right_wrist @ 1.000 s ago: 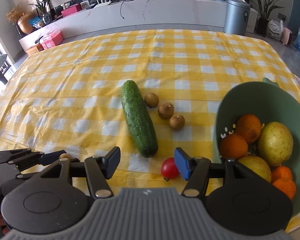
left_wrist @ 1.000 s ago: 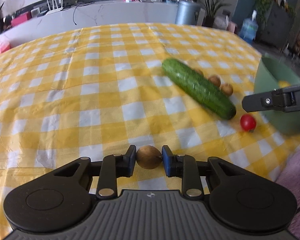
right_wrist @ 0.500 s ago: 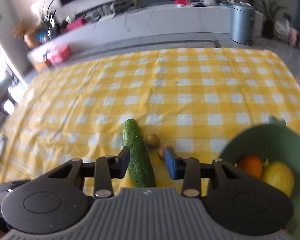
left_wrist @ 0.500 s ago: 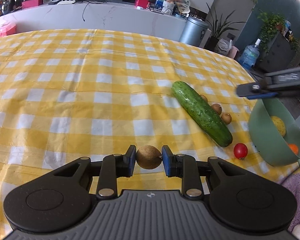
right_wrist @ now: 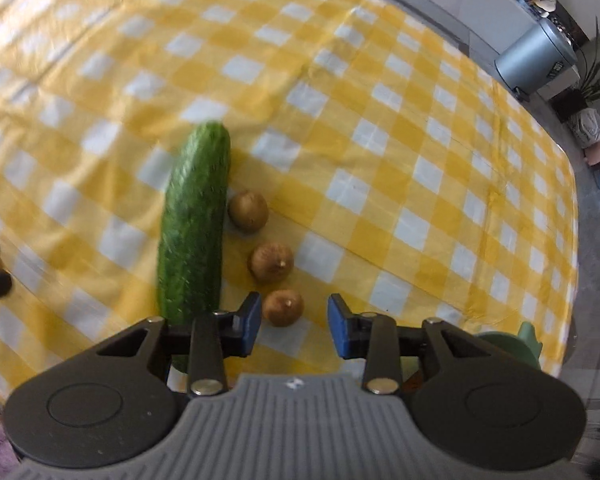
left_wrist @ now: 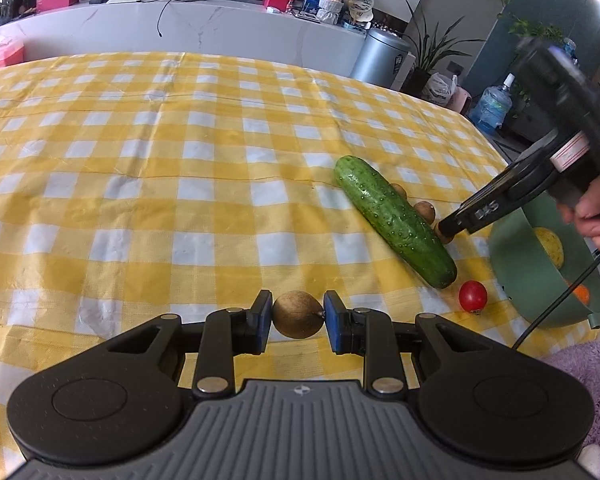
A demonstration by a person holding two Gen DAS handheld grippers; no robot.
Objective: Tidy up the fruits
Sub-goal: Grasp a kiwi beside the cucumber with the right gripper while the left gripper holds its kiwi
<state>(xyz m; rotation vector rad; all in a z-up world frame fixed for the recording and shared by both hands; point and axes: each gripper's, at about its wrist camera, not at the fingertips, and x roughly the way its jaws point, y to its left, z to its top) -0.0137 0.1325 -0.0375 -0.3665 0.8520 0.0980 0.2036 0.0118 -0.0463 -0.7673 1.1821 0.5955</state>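
My left gripper (left_wrist: 296,316) is shut on a small round brown fruit (left_wrist: 297,314), held above the yellow checked tablecloth (left_wrist: 140,160). My right gripper (right_wrist: 293,316) is open, its fingers either side of the nearest of three small brown fruits (right_wrist: 283,307); the other two (right_wrist: 271,262) (right_wrist: 248,211) lie beyond it beside a cucumber (right_wrist: 194,224). In the left wrist view the right gripper (left_wrist: 452,228) points down at those fruits, next to the cucumber (left_wrist: 394,220). A cherry tomato (left_wrist: 473,296) lies by the green bowl (left_wrist: 512,288).
The green bowl holds a yellow fruit (left_wrist: 550,246) and an orange one (left_wrist: 580,294); its rim also shows in the right wrist view (right_wrist: 528,346). A white counter (left_wrist: 180,28) and a grey bin (left_wrist: 380,56) stand beyond the table's far edge.
My right gripper has tilted down and dropped over the row of small brown fruits, now straddling the nearest one. My left gripper has held its fruit while shifting its view slightly.
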